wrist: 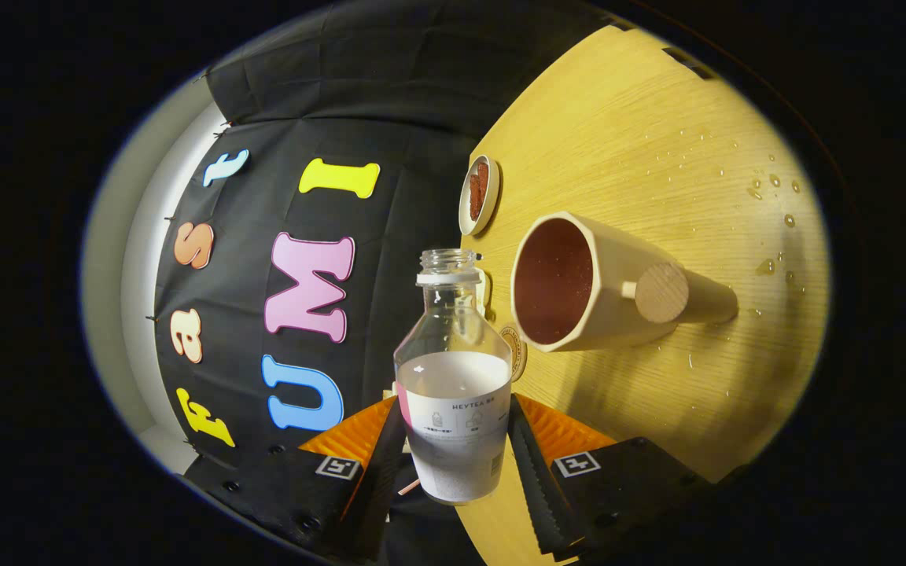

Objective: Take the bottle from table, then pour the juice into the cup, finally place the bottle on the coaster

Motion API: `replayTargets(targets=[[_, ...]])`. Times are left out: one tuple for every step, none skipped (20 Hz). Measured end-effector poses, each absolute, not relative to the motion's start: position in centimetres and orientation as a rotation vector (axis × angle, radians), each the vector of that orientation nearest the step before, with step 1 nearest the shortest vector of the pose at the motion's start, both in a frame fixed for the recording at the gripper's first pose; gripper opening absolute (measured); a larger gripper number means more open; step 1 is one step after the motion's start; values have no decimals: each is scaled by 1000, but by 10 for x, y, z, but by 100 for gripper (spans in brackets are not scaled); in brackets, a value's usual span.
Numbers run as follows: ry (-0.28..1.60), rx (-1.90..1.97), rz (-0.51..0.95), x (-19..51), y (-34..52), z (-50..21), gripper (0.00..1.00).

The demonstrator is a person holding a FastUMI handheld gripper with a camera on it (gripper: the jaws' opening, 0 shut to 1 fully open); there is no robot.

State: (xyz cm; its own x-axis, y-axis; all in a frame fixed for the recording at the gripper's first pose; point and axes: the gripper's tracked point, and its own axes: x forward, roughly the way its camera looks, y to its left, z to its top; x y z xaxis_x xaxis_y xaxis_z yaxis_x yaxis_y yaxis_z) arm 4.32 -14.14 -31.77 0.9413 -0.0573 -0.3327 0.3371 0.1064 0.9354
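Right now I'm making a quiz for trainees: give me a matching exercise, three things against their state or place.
Things:
1. bottle
2. cup
3. small dish

States or places:
A. on the table, beyond the cup
B. uncapped, partly filled, clamped between the fingers of the gripper
C. on the table beside the bottle's neck, round wooden knob on its side

Pairs: 1-B, 2-C, 3-A

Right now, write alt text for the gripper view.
The gripper is shut on an uncapped, part-full bottle, the view rolled sideways. Just beyond stand a cup with a knob handle, a small dish, and droplets on the wooden table.
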Motion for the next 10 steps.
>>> replayTargets(targets=[[238, 1446, -288, 44, -137, -318, 74], [238, 1458, -285, 45, -135, -317, 74], [234, 1477, -283, 46, -135, -317, 74], [232, 1493, -283, 46, -133, -316, 74], [233, 1503, -286, 46, -130, -318, 74], [233, 1509, -287, 46, -127, -319, 74], [232, 1515, -284, 45, -125, -319, 74], [227, 1526, -281, 47, -124, -317, 74], [219, 1539, -281, 48, -124, -316, 74], [211, 1551, -284, 49, -124, -314, 74]])
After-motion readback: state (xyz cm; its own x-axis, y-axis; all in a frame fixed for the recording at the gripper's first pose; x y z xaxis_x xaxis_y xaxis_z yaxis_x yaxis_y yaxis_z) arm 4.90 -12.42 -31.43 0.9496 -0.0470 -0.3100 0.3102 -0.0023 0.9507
